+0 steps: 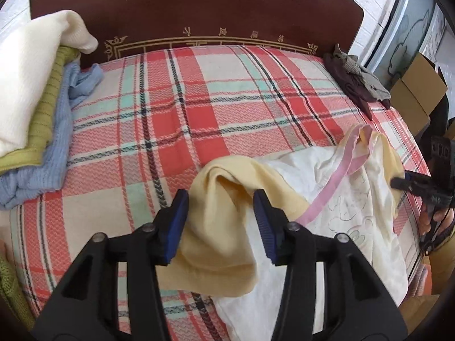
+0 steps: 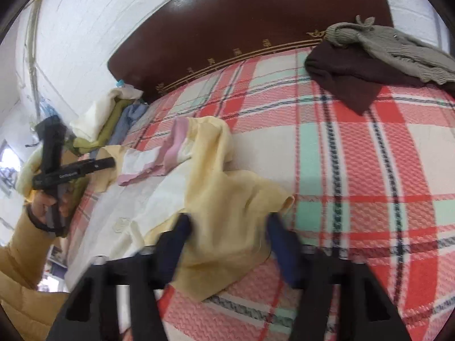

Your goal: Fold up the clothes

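A pale yellow and white garment [image 1: 312, 199] with pink trim lies crumpled on the plaid bed, at the near right in the left wrist view. My left gripper [image 1: 220, 207] is open, its blue pads on either side of a yellow sleeve fold. In the right wrist view the same garment [image 2: 216, 182] lies at centre. My right gripper [image 2: 227, 227] is open, with the other yellow sleeve lying between its blurred fingers. The right gripper also shows at the right edge of the left wrist view [image 1: 421, 187], and the left gripper at the left of the right wrist view [image 2: 74, 170].
The bed has a red, white and teal plaid cover [image 1: 199, 108] and a dark wooden headboard [image 1: 199, 5]. A stack of cream, green and blue knitwear [image 1: 37, 108] sits at the left. A brown and a grey knit garment [image 2: 369, 62] lie at the far right. A cardboard box [image 1: 418, 91] stands beside the bed.
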### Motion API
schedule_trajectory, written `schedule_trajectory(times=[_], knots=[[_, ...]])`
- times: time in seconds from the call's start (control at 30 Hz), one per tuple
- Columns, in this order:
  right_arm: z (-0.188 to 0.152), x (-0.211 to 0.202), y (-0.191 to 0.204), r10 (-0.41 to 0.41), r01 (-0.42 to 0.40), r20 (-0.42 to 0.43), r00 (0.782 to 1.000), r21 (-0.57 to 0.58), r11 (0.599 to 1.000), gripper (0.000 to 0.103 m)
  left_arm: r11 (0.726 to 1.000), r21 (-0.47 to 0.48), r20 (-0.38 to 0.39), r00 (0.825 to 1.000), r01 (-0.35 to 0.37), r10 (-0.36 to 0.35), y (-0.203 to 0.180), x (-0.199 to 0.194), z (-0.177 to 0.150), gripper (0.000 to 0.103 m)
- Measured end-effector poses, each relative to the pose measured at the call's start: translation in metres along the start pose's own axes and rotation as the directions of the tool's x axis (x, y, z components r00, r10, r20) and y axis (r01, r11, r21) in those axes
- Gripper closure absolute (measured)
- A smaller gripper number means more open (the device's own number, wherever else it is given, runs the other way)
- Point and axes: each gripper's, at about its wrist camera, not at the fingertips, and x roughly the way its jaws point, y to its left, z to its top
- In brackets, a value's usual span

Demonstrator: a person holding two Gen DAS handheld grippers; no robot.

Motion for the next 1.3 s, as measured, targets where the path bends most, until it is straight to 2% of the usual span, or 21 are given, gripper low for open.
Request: schedule_trajectory(times=[0.03, 0.1, 0.3, 0.4, 0.47, 0.5, 0.53, 0.57, 0.6, 0.63, 0.67, 0.73, 0.8, 0.87, 0.97, 1.1, 1.13, 1.17, 1.2, 1.23, 1.3], knots=[[0.003, 0.000, 0.001, -0.011, 0.011, 0.004, 1.000, 0.000, 1.000, 0.097, 1.000, -0.015, 0.003, 1.000, 0.000, 0.000, 0.002, 0.002, 0.001, 0.069], [0.011, -0.010, 0.000, -0.044, 0.044, 0.039, 0.998, 0.007, 0.999, 0.097, 0.999, -0.039, 0.013, 1.000, 0.004, -0.004, 0.005, 0.002, 0.006, 0.084], [0.041, -0.064, -0.003, -0.137, 0.139, 0.169, 0.976, -0.001, 0.990, 0.098, 0.998, -0.067, 0.073, 0.997, 0.022, -0.017, 0.010, -0.007, 0.024, 0.084], [0.051, -0.062, -0.010, -0.235, 0.238, 0.141, 0.962, -0.004, 0.971, 0.098, 0.997, -0.080, 0.069, 0.997, 0.021, -0.016, 0.014, -0.005, 0.031, 0.084], [0.052, -0.048, -0.023, -0.295, 0.295, 0.061, 0.953, 0.018, 0.955, 0.094, 0.998, -0.059, 0.070, 0.997, 0.016, -0.012, 0.012, -0.005, 0.030, 0.084], [0.050, -0.042, -0.028, -0.345, 0.344, 0.026, 0.938, 0.018, 0.939, 0.091, 0.999, -0.043, 0.074, 0.997, 0.017, -0.014, 0.011, -0.006, 0.029, 0.083], [0.048, -0.040, -0.027, -0.362, 0.362, 0.017, 0.932, -0.002, 0.932, 0.085, 1.000, -0.015, 0.078, 0.997, 0.019, -0.018, 0.008, -0.008, 0.027, 0.079], [0.045, -0.040, -0.022, -0.341, 0.341, 0.024, 0.940, -0.026, 0.940, 0.078, 1.000, 0.024, 0.083, 0.996, 0.019, -0.021, 0.003, -0.012, 0.023, 0.074], [0.043, -0.042, -0.012, -0.309, 0.311, 0.043, 0.950, -0.055, 0.949, 0.073, 0.998, 0.058, 0.085, 0.996, 0.019, -0.024, -0.001, -0.015, 0.018, 0.053], [0.042, -0.044, 0.002, -0.286, 0.291, 0.065, 0.956, -0.105, 0.951, 0.060, 0.996, 0.091, 0.086, 0.996, 0.019, -0.027, -0.005, -0.018, 0.014, 0.030], [0.041, -0.044, 0.018, -0.266, 0.276, 0.083, 0.960, -0.174, 0.945, 0.053, 0.992, 0.121, 0.087, 0.996, 0.023, -0.033, -0.009, -0.021, 0.009, 0.026], [0.040, -0.038, 0.050, -0.223, 0.239, 0.087, 0.971, -0.301, 0.923, 0.049, 0.984, 0.157, 0.073, 0.993, 0.082, -0.094, -0.016, -0.027, 0.001, 0.026], [0.040, -0.023, 0.076, -0.190, 0.197, 0.059, 0.980, -0.406, 0.892, 0.047, 0.977, 0.154, 0.047, 0.986, 0.150, -0.159, -0.021, -0.027, -0.004, 0.026], [0.037, -0.004, 0.093, -0.212, 0.205, 0.042, 0.976, -0.491, 0.846, 0.047, 0.970, 0.125, 0.008, 0.978, 0.208, -0.211, -0.024, -0.019, -0.007, 0.026], [0.035, 0.027, 0.107, -0.243, 0.195, -0.004, 0.970, -0.585, 0.787, 0.047, 0.972, 0.091, -0.057, 0.976, 0.215, -0.211, -0.030, 0.003, -0.009, 0.026], [0.036, 0.053, 0.108, -0.237, 0.139, -0.082, 0.968, -0.609, 0.781, 0.047, 0.967, 0.026, -0.093, 0.964, 0.252, -0.248, -0.031, 0.022, -0.007, 0.026], [0.038, 0.059, 0.107, -0.243, 0.138, -0.096, 0.965, -0.604, 0.785, 0.050, 0.967, 0.021, -0.094, 0.964, 0.253, -0.250, -0.030, 0.025, -0.005, 0.028], [0.039, 0.064, 0.105, -0.249, 0.137, -0.109, 0.962, -0.598, 0.790, 0.063, 0.967, 0.010, -0.091, 0.964, 0.253, -0.251, -0.029, 0.027, -0.002, 0.031], [0.041, 0.068, 0.103, -0.253, 0.134, -0.124, 0.960, -0.587, 0.798, 0.075, 0.969, -0.008, -0.091, 0.964, 0.248, -0.248, -0.026, 0.029, 0.001, 0.042], [0.046, 0.070, 0.100, -0.249, 0.132, -0.135, 0.959, -0.565, 0.815, 0.094, 0.970, -0.027, -0.095, 0.966, 0.241, -0.242, -0.022, 0.032, 0.005, 0.058], [0.060, 0.068, 0.092, -0.213, 0.126, -0.124, 0.969, -0.495, 0.860, 0.095, 0.968, -0.074, -0.096, 0.965, 0.238, -0.245, -0.013, 0.037, 0.013, 0.076]])
